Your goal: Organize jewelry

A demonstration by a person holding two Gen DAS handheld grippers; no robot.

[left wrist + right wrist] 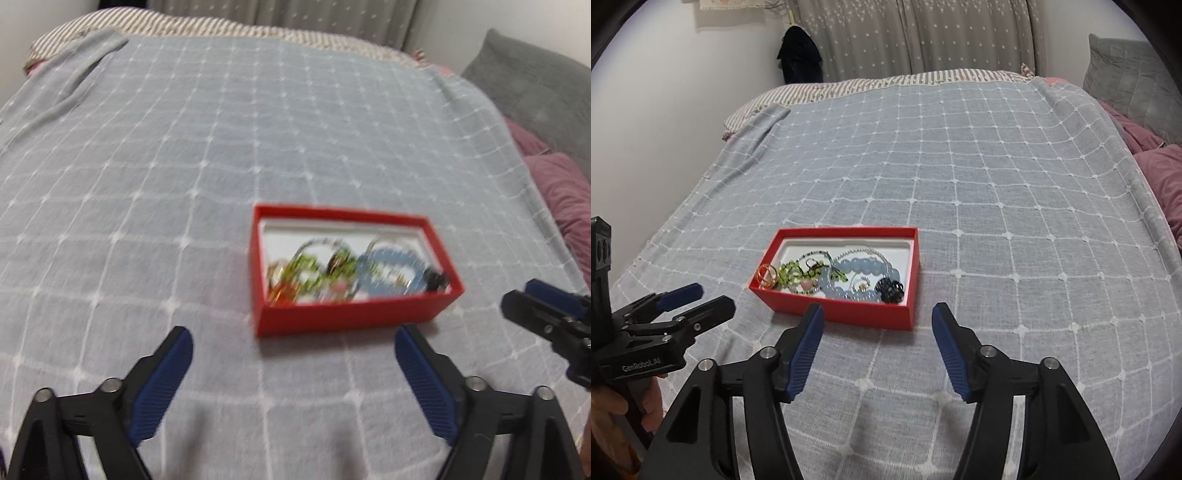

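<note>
A red box with a white lining sits on the bed. It holds a pale blue bead bracelet, green bead jewelry, a gold ring piece, thin bead chains and a black flower piece. My left gripper is open and empty, just in front of the box; it also shows in the right wrist view. My right gripper is open and empty at the box's near side; it also shows in the left wrist view.
The bed is covered by a grey-blue blanket with a white grid. Purple bedding and a grey cushion lie at the right edge. A striped sheet, curtains and a wall stand beyond.
</note>
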